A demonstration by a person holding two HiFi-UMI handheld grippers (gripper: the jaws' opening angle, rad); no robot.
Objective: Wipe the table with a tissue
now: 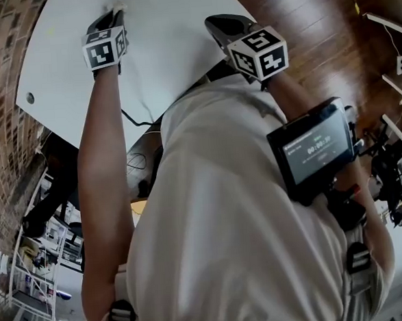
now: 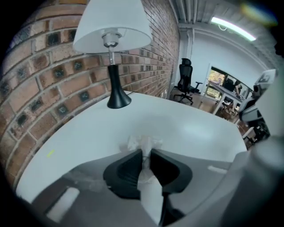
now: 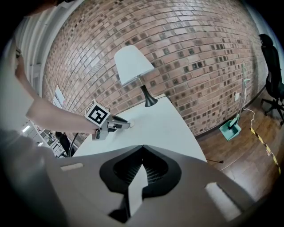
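One tissue (image 2: pixel 143 142) | left tool (image 2: pixel 146 153) pinching it on one table (image 2: pixel 84 133) | right tool (image 3: pixel 142 147) pressed together | one lamp (image 2: pixel 111 40)

A brick wall (image 3: pixel 199 57) rises behind the lamp (image 3: pixel 133 64); the floor (image 3: pixel 248 146) is wooden.

left gripper (image 2: pixel 145 153) clamped, right gripper (image 3: pixel 142 148) closed

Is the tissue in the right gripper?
No, the tissue is pinched in the jaws of the left gripper, down on the table.
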